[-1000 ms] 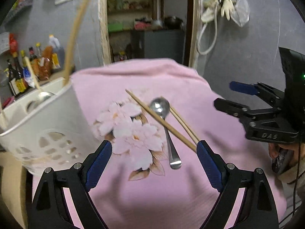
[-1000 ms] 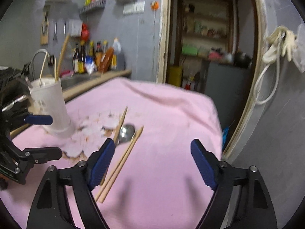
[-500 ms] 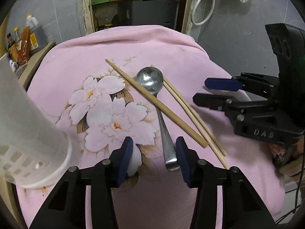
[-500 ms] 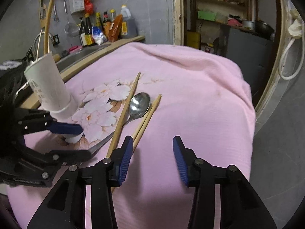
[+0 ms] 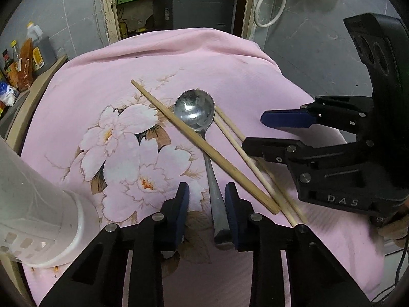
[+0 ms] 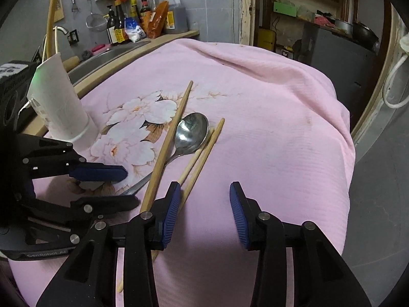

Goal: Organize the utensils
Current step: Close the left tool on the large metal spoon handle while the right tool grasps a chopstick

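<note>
Metal spoon (image 5: pixel 198 117) at mid-cloth on the pink tablecloth (image 5: pixel 102 76), chopsticks (image 5: pixel 204 145) crossing and flanking it. Left gripper (image 5: pixel 207 209), jaws just narrowed, straddles the spoon's handle end without a clear grip. Right gripper (image 6: pixel 204 204), jaws partly closed and empty, stands right of the spoon. White utensil holder (image 6: pixel 58 102) left of the spoon; bare cloth reaches its right edge.

spoon handle (image 5: pixel 217 204) between left gripper (image 5: pixel 207 212) pads

A pink cloth (image 6: pixel 268 117) printed with white flowers (image 5: pixel 127 148) covered the table. Behind it, sauce bottles (image 6: pixel 133 18) stood beside a sink (image 6: pixel 102 57) against a grey wall, and a white hose (image 5: pixel 268 5) hung near the doorway.
</note>
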The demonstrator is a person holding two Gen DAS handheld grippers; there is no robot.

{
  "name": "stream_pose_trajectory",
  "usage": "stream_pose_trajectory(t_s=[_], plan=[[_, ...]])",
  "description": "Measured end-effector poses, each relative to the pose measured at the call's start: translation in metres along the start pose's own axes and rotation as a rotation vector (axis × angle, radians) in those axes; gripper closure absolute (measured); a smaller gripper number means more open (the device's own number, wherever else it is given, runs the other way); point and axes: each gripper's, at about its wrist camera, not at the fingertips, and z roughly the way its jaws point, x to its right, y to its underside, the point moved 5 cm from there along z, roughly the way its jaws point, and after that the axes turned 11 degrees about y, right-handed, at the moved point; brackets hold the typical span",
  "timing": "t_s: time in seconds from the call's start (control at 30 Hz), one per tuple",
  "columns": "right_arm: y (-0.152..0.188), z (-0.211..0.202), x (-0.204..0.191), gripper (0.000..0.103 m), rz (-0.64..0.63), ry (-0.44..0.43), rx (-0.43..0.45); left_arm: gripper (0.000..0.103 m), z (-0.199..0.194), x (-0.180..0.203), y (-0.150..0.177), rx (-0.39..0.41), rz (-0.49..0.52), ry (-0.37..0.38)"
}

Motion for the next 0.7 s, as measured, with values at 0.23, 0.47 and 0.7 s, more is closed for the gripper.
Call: stream_pose_trajectory(t_s=[0.23, 0.47, 0.7], plan=[[0.0, 0.003, -0.008, 0.065, -0.061, 0.064, -0.021, 0.079, 0.006, 0.004, -0.003, -0.01, 0.012, -0.025], [-0.007, 0.009, 0.002, 0.09, -0.016, 0.099, -0.01, 0.096, 0.006, 0.001, -0.006, -0.047, -0.026, -0.043], [0.005, -0.006, 0.007, 0.098, 0.025, 0.099, 0.0, 0.096, -0.008, -0.001, 0.009, -0.053, -0.056, -0.041]])
